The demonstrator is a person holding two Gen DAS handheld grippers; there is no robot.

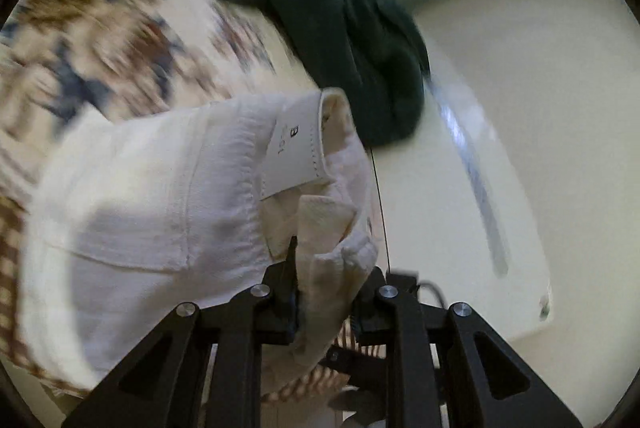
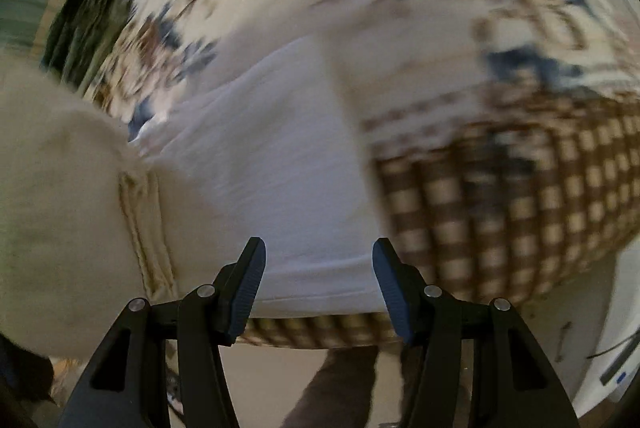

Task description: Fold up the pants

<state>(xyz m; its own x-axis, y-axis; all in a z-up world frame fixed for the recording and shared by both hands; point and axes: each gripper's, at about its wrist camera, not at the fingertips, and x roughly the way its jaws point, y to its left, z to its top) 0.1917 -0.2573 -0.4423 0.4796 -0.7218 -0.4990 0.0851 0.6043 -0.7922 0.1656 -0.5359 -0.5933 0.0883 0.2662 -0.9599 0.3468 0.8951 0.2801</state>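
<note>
The white pants lie on a patterned bedspread, waistband with a white label toward me. My left gripper is shut on a bunched edge of the waistband, cloth pinched between its black fingers. In the right wrist view the pants spread flat over the bed, with a raised cream fold at the left. My right gripper is open and empty, just above the near hem of the pants at the bed's edge.
A dark green garment lies heaped on the bed beyond the pants. Another dark garment lies at the far left. The bedspread has a checked brown border. The floor shows below the bed edge.
</note>
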